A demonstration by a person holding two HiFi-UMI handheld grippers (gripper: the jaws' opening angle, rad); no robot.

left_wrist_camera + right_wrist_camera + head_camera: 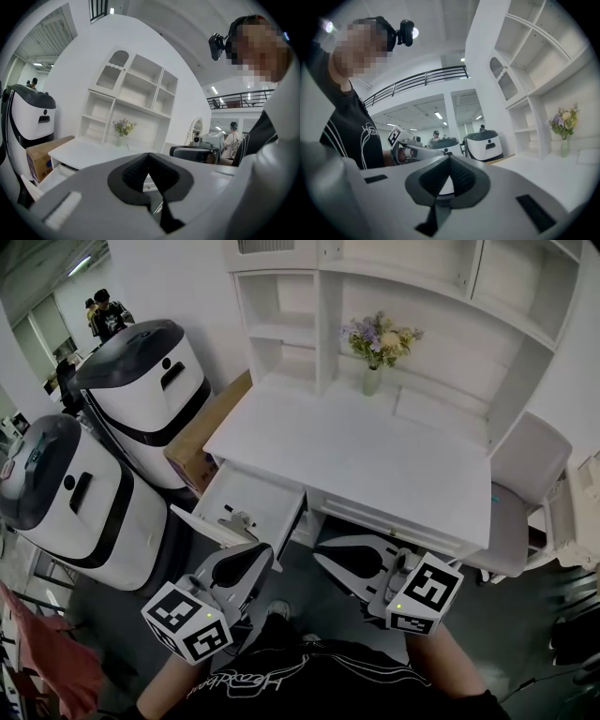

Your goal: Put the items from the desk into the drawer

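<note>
The white desk [375,451] stands under a hutch of shelves. Its left drawer [246,493] is pulled open, with a few small dark items [238,518] lying in it. On the desktop I see a vase of flowers [373,376] at the back and a flat white sheet [441,413] beside it. My left gripper [265,554] hovers just in front of the open drawer, jaws shut and empty; in the left gripper view its jaws [149,154] meet at the tips. My right gripper [321,561] is held below the desk's front edge, also shut and empty [450,157].
Two white machines with black tops [141,390] [66,493] stand to the left, with a cardboard box [202,442] against the desk's side. A grey chair [525,484] is at the right. A closed drawer front [394,521] runs under the desk's middle.
</note>
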